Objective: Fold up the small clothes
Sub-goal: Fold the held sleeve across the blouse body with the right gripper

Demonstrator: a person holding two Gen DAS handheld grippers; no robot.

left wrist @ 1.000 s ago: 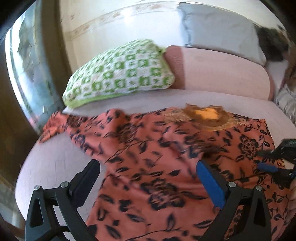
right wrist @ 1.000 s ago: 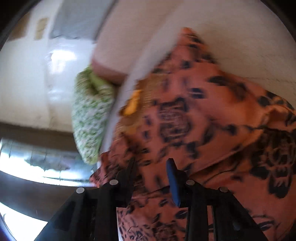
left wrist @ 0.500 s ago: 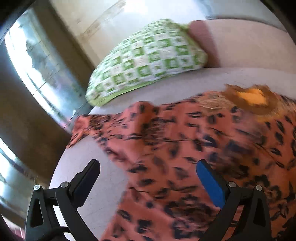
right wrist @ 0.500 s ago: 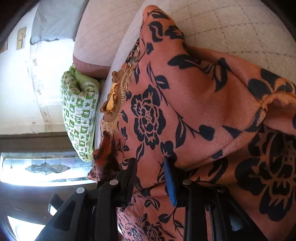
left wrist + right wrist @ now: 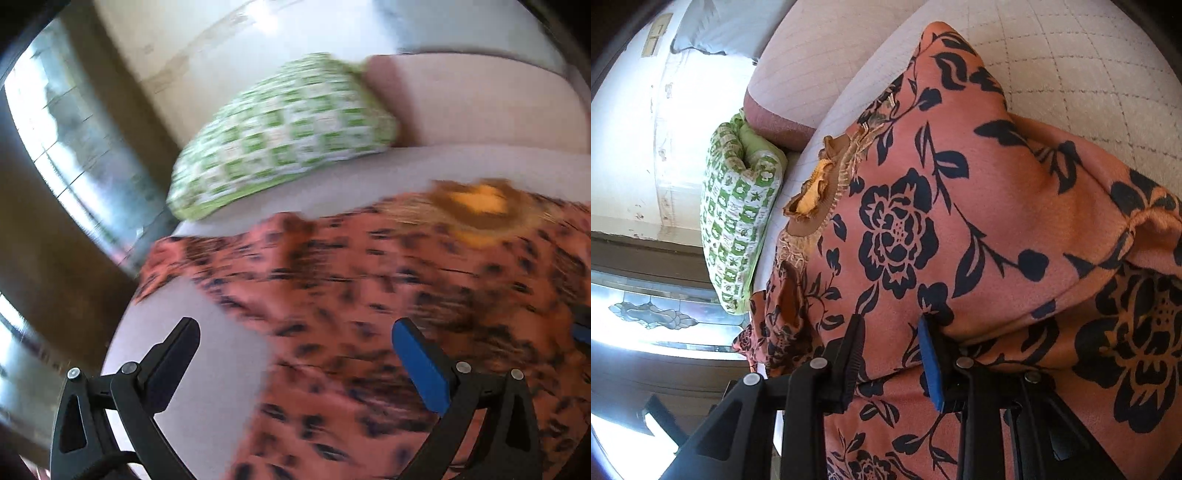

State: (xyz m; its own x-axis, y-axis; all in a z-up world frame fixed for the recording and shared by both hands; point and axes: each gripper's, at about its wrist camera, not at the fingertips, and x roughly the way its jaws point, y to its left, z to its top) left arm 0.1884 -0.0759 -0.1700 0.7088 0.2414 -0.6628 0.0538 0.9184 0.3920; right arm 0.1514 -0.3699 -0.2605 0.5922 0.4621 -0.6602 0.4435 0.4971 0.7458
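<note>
Right tool [image 5: 892, 354], lower centre: narrow gap, pinching dress [image 5: 997, 192] fold. Left tool [image 5: 295, 354] wide open, empty; grab sleeve [image 5: 173, 258], left of frame, fold inward flat.

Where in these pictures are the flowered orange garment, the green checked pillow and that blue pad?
flowered orange garment [image 5: 1015, 192], right wrist view, on its smooth upper layer.
green checked pillow [image 5: 288, 133], left wrist view, middle of its face.
blue pad [image 5: 421, 369], left wrist view, on one finger's inner face.

Green checked pillow [image 5: 284, 136] against pink bolster [image 5: 476, 103], quilted bed cover [image 5: 1089, 62], stained-glass window [image 5: 650, 314]
</note>
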